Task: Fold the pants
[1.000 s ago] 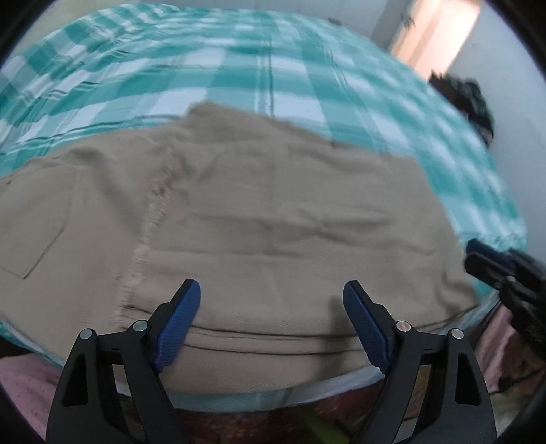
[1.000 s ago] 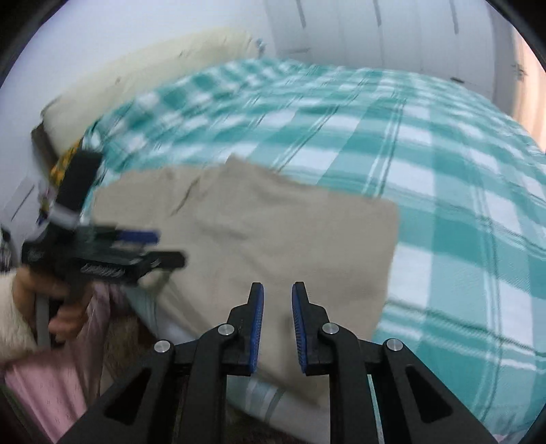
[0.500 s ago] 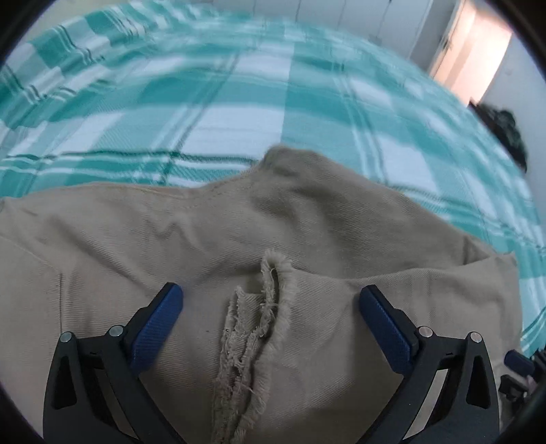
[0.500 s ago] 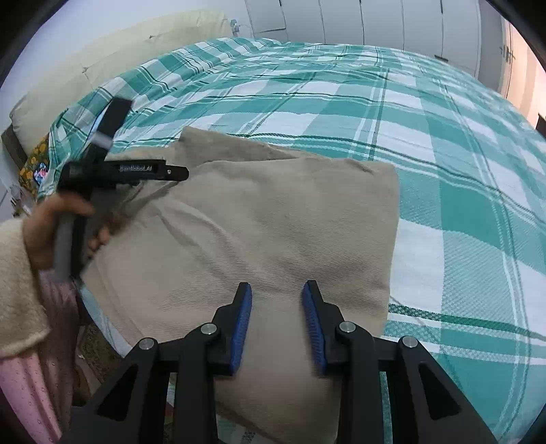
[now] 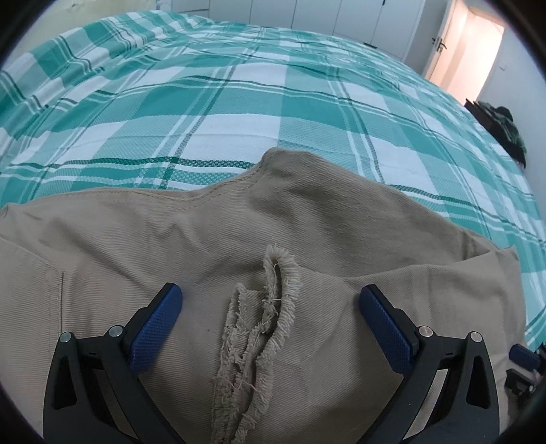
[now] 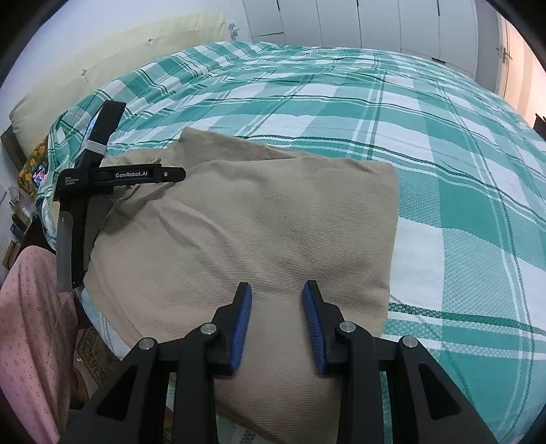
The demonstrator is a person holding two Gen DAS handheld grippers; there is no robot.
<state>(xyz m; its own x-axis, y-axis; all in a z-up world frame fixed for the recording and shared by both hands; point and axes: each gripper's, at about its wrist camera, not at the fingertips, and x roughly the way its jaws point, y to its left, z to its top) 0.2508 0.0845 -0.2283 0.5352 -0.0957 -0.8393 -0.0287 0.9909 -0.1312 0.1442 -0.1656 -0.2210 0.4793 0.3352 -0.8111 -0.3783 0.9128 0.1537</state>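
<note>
The beige pants lie folded on the green checked bed near its front edge. They also show in the right wrist view. A frayed leg hem lies between the fingers of my left gripper, which is wide open and low over the cloth. My right gripper is partly open and empty over the right part of the folded pants. The left gripper also shows from the side in the right wrist view, over the pants' left part.
The green and white checked bedspread covers the bed beyond the pants. A cream headboard is at the far left. White wardrobe doors and a lit doorway stand behind. The person's pink sleeve is at the lower left.
My left gripper moved forward over the pants until the frayed hem lay between its fingers, then held. My right gripper moved over the pants and its jaws opened wider.
</note>
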